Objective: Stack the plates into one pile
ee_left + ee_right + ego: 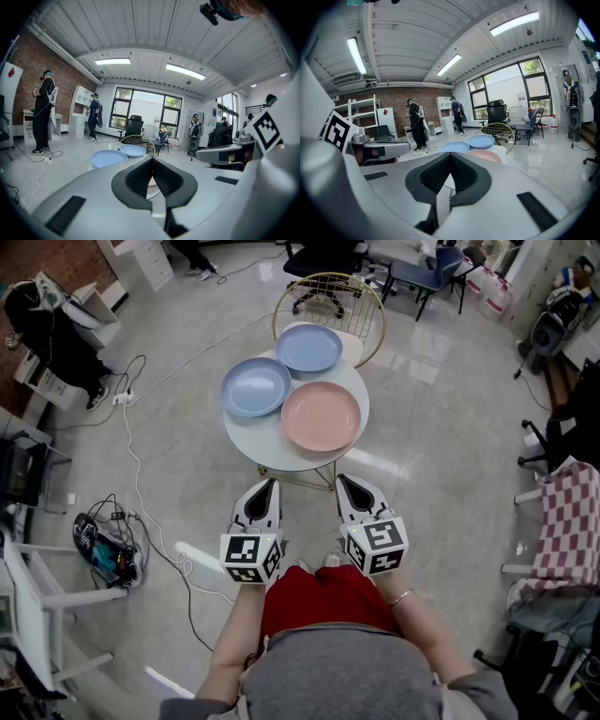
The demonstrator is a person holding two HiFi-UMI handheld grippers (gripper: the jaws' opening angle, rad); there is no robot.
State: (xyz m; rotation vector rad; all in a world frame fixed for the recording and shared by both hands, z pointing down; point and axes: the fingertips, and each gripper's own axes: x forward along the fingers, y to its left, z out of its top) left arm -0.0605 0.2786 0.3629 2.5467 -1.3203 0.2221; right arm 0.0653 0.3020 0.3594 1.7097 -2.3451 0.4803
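Glossy grey floor surrounds a round white table (246, 442) just ahead of both grippers. The left gripper (269, 486) and right gripper (345, 482) hover short of its edge, jaws pressed together and empty. The pink plate (321, 416) lies nearest the right gripper. The near blue plate (255, 387) and far blue plate (308, 348) sit beyond, unstacked.

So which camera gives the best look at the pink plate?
The head view: the pink plate shows whole from above, on the white table. The left gripper view shows only a pink sliver behind the shut left claw; the right gripper view shows it nearly edge-on, partly behind the right claw.
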